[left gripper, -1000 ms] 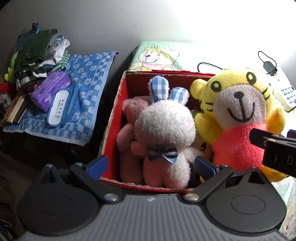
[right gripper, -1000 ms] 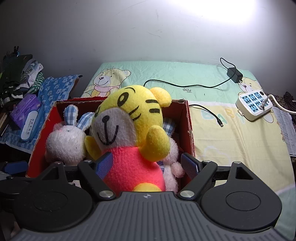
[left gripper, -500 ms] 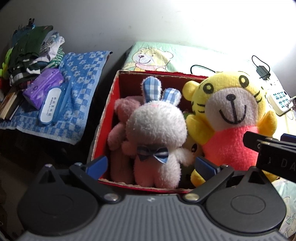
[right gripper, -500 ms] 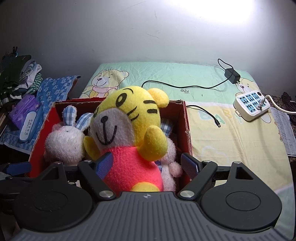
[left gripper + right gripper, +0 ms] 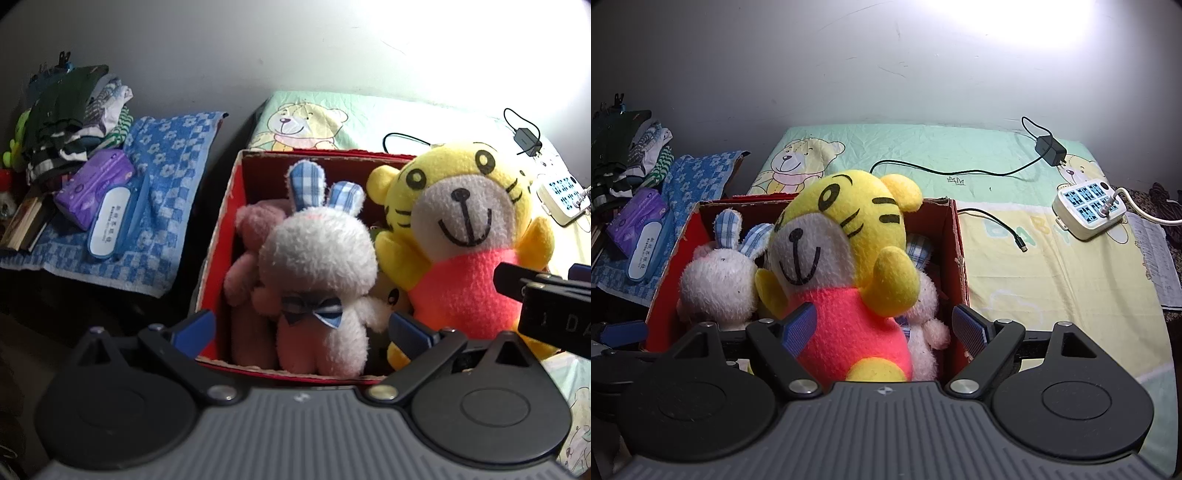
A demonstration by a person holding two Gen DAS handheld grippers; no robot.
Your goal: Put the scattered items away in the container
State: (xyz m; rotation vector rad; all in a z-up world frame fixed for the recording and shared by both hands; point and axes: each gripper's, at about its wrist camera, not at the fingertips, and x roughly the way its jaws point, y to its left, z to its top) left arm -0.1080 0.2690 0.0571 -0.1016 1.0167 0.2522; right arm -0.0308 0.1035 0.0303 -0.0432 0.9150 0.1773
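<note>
Toys fill the red box (image 5: 955, 236) ahead of both gaping, empty tongs (image 5: 301, 326) (image 5: 884, 326); no toys visible outside it.

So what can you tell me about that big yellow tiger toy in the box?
The tiger toy is a soft plush with a yellow head, round ears, black stripes and whiskers, a pale muzzle with a stitched smile, and a bright pink body with yellow arms and feet. It sits upright in the red cardboard box, head well above the rim, leaning against the white rabbit beside it. The right gripper has its open fingers on either side of the tiger's body; they do not look pressed into it.
</note>
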